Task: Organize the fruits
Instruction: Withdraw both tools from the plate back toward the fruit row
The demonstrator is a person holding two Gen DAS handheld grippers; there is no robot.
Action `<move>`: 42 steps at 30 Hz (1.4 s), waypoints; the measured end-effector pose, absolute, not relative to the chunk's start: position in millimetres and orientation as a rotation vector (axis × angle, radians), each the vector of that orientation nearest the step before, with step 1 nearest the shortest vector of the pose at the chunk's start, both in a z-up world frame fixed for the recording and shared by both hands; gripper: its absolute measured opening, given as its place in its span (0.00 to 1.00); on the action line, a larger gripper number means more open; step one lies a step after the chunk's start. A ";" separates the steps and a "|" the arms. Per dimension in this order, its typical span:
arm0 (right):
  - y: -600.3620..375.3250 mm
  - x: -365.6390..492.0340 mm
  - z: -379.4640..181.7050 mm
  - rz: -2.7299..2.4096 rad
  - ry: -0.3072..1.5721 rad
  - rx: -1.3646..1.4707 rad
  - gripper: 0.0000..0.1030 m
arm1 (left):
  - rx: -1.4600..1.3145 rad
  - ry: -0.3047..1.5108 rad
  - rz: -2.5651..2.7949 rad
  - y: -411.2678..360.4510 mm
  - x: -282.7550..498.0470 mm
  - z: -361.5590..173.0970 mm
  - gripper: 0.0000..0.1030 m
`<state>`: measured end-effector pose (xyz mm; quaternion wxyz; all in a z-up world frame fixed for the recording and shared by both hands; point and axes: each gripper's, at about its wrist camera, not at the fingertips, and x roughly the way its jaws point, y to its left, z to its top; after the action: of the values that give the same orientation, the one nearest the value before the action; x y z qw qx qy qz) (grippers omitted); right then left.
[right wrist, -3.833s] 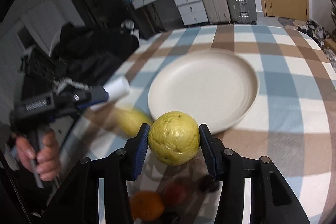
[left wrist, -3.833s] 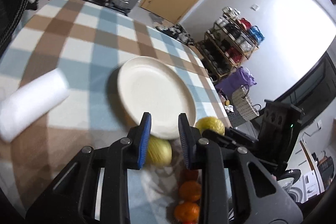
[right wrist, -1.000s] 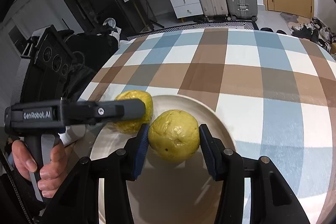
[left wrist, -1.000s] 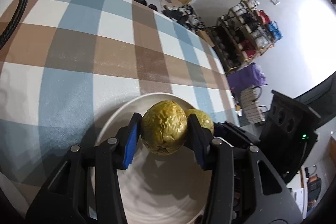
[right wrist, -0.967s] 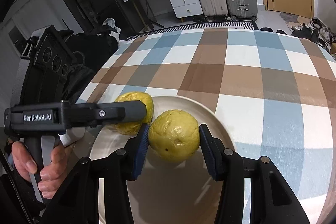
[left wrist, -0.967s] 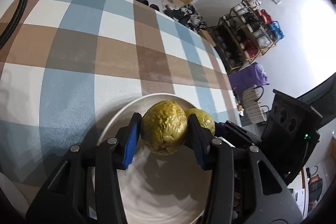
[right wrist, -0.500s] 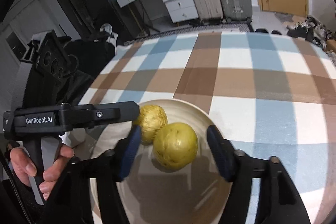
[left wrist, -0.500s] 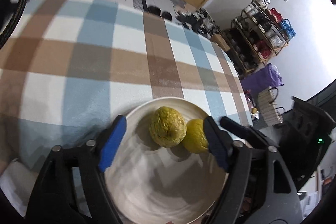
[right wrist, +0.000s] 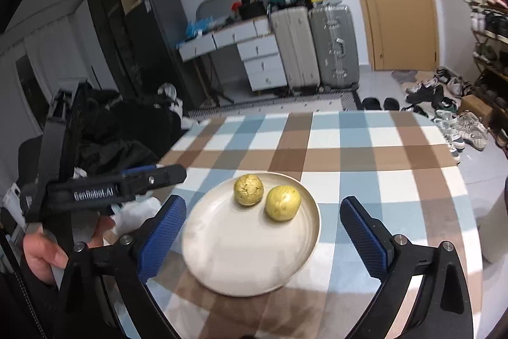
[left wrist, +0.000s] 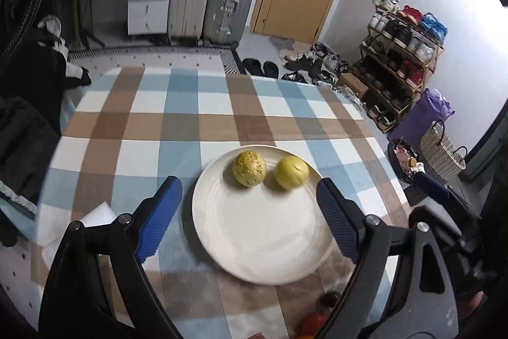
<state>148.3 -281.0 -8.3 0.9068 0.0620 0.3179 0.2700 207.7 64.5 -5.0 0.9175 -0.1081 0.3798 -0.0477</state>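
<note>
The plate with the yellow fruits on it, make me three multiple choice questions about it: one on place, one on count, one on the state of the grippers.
1. Where do the two yellow fruits lie on the cream plate?
A. On its far part
B. At its near rim
C. Off it, on the cloth

2. How many fruits are on the plate?
A. One
B. Two
C. Four

3. How are the left gripper and right gripper?
A. Both open and empty
B. Both clamped on fruit
C. Only the left holds fruit

Answers: 1 A, both fruits sit on the plate's far part; 2 B, two round fruits show in both views; 3 A, the blue pads stand wide apart with nothing between them, having just been opening.
</note>
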 end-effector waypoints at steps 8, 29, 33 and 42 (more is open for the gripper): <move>-302.5 74.9 23.0 0.541 0.510 0.173 1.00 | -0.104 0.655 -0.061 40.1 118.8 36.1 0.99; -309.7 -46.9 -14.8 0.459 0.532 0.072 1.00 | -0.096 0.695 -0.106 27.6 -29.7 -7.6 0.99; -312.6 -57.5 -32.1 0.514 0.574 0.089 1.00 | -0.109 0.747 -0.135 30.9 -34.7 -37.1 0.99; -315.7 -68.0 -60.3 0.513 0.654 0.086 1.00 | -0.141 0.862 -0.241 31.5 -37.0 -85.6 0.99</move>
<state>-68.0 -315.7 -60.3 0.9140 0.0417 0.3175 0.2492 -37.0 31.5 -85.6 0.8992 -0.0683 0.4162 -0.1166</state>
